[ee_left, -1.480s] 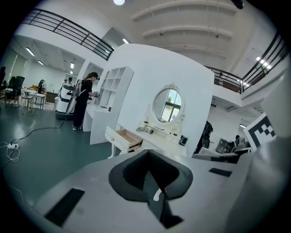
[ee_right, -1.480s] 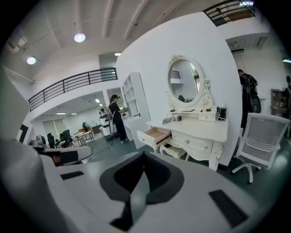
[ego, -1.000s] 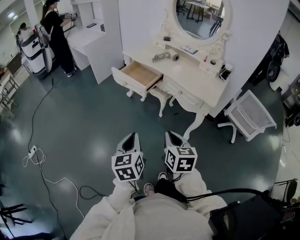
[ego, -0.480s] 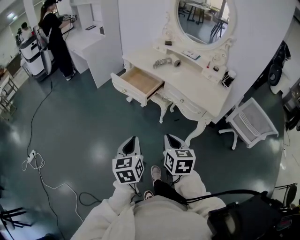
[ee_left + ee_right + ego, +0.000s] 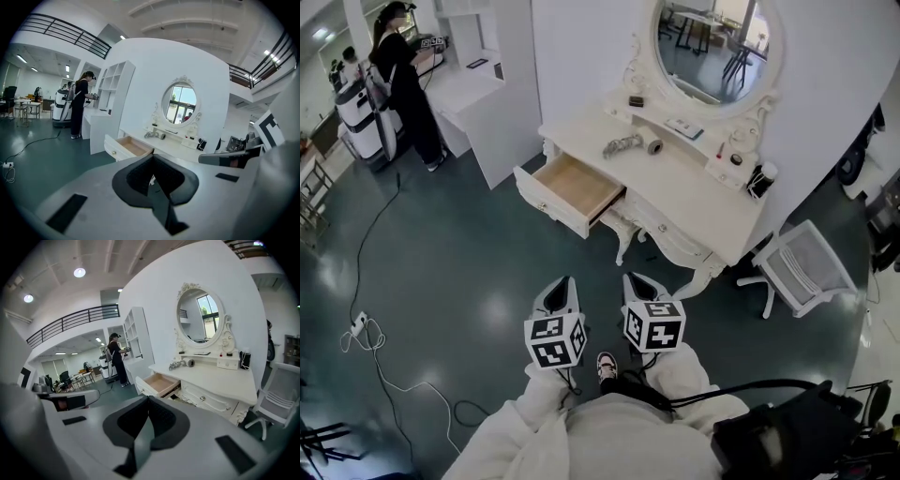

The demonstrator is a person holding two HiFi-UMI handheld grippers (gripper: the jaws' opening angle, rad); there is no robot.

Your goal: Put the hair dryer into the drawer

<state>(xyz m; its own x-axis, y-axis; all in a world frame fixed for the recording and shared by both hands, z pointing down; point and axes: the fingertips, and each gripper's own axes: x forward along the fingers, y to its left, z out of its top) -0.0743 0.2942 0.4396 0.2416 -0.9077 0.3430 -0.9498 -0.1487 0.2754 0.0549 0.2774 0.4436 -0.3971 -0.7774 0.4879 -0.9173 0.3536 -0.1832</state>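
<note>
At the far left a person (image 5: 401,58) stands at a white desk (image 5: 469,89), with a white cart (image 5: 358,108) just behind. A cable (image 5: 370,244) runs over the dark floor (image 5: 459,253) to a power strip (image 5: 358,324) at the near left.

In the near middle the left gripper (image 5: 563,281) and the right gripper (image 5: 630,277) sit side by side, a little apart, both aimed at the dresser (image 5: 694,202). Each gripper view shows its jaws pressed fully together, with nothing between them. The left cube (image 5: 555,339) and right cube (image 5: 654,323) carry black-and-white square markers, not letters.

Beyond them the drawer (image 5: 546,200) at the dresser's left end stands pulled out, its wooden inside showing. The hair dryer (image 5: 623,143) lies on the dresser top, beyond and just right of the drawer and well apart from both grippers. A grey roll (image 5: 654,146) sits just right of it. The oval mirror (image 5: 712,47) hangs above; print on the small items on the shelf under it is too small to read. A white chair (image 5: 811,262) stands at the right
</note>
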